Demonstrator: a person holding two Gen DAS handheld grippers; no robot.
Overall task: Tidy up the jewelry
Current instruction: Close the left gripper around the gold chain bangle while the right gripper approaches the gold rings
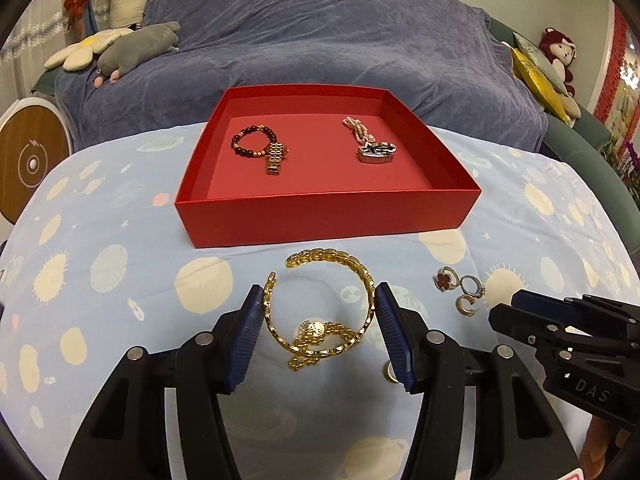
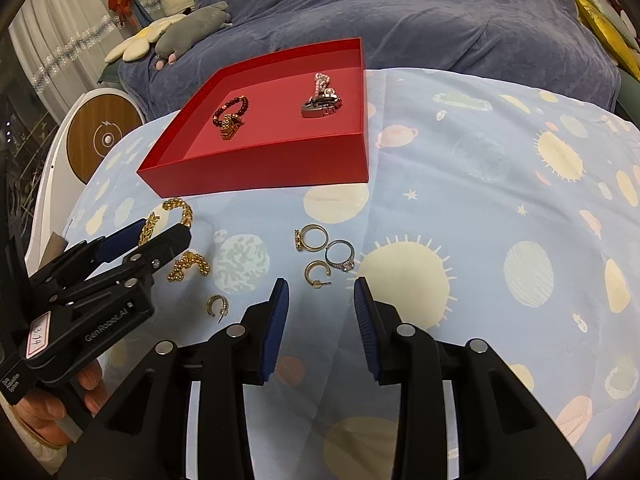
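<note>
**Gold watch clamped, rings waiting**

Left gripper (image 1: 318, 312) fingers (image 1: 250, 332) pinching one gold link watch (image 1: 320, 312) just off the bench cloth (image 2: 480, 184). Right gripper (image 2: 321, 316) fingers parted, gripping nothing. Lying loose: two rings (image 2: 312, 238), two hoop earrings (image 2: 318, 272), one partly hidden in left view. Sitting in one red box (image 1: 320, 216): four pieces, overlapping, hard to separate.

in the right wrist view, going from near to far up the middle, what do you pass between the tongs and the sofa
Right tongs → gold hoop earring → silver ring → gold ring → red box → silver watch → blue-covered sofa.
</note>
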